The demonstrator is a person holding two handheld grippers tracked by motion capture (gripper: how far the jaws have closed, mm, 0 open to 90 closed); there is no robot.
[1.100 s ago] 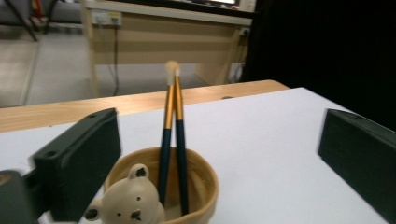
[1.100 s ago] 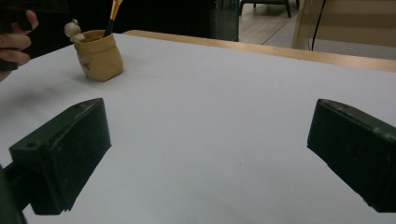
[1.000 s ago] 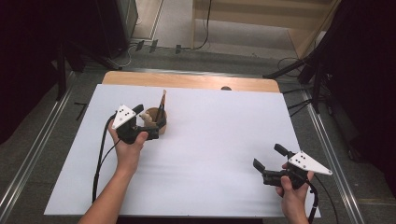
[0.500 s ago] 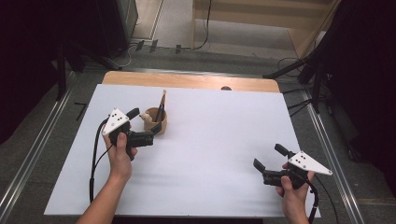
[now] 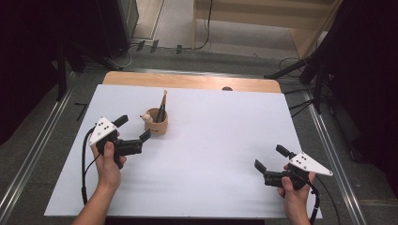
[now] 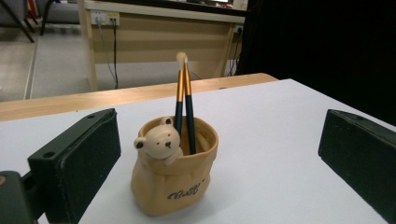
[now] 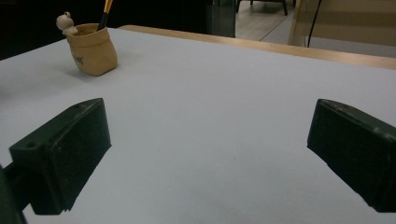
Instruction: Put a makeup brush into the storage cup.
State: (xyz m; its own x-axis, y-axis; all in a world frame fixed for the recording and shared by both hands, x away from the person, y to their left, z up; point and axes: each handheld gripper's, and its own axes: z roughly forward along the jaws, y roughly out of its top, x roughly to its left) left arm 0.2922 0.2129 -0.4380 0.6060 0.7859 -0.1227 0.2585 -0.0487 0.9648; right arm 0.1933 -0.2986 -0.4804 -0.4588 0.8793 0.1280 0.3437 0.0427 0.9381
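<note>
With both grippers' jaws wide open, left gripper point(image 5: 133, 130) looks lined up on the bear pot point(image 6: 173, 171), so next it probably needs to ease in and pinch a brush point(image 6: 187, 108), while right gripper point(image 5: 271, 161) idles well apart.

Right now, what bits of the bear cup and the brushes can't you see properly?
- Bottoms of the two brushes: hidden inside the bear cup in the left gripper view.
- Writing on the cup's front: too small and blurred to read in that view.
- Brush tops: cut off by the top edge in the right gripper view.
- How many brushes: too small to count in the high view.
</note>
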